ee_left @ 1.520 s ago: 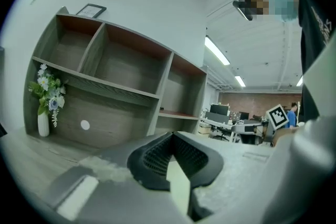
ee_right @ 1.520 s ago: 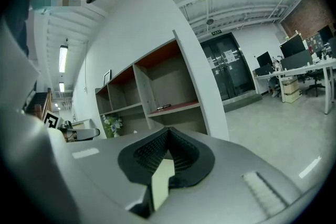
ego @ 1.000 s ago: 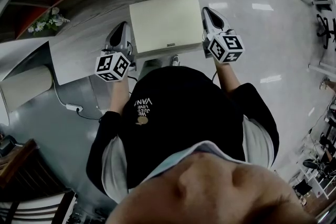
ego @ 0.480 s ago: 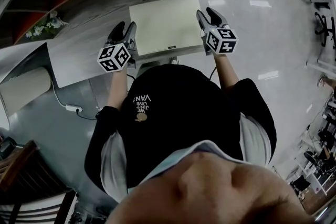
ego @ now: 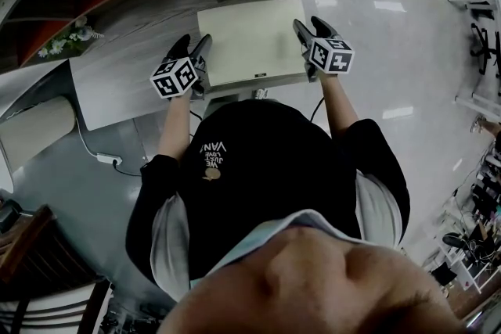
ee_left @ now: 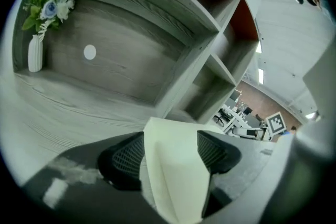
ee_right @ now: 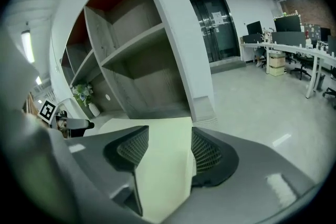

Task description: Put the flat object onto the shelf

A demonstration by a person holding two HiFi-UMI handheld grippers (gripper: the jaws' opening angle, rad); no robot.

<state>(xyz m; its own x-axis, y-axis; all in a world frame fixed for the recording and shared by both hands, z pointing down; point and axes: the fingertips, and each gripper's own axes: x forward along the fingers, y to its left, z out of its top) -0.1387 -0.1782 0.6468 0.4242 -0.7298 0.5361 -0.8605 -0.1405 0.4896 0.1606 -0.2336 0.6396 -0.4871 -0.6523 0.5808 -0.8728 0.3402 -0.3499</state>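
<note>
Lying flat on the grey shelf [ego: 117, 86], the cream board [ego: 250, 39] has a gripper at each side edge. The left gripper [ego: 196, 48] straddles the board's left edge, its jaws opening and letting go, the edge between the pads. The right gripper [ego: 309, 26] does the same on the right edge, jaws spreading with the board between them. A white vase of flowers [ee_left: 35, 52] stands well apart, further left on the shelf.
</note>
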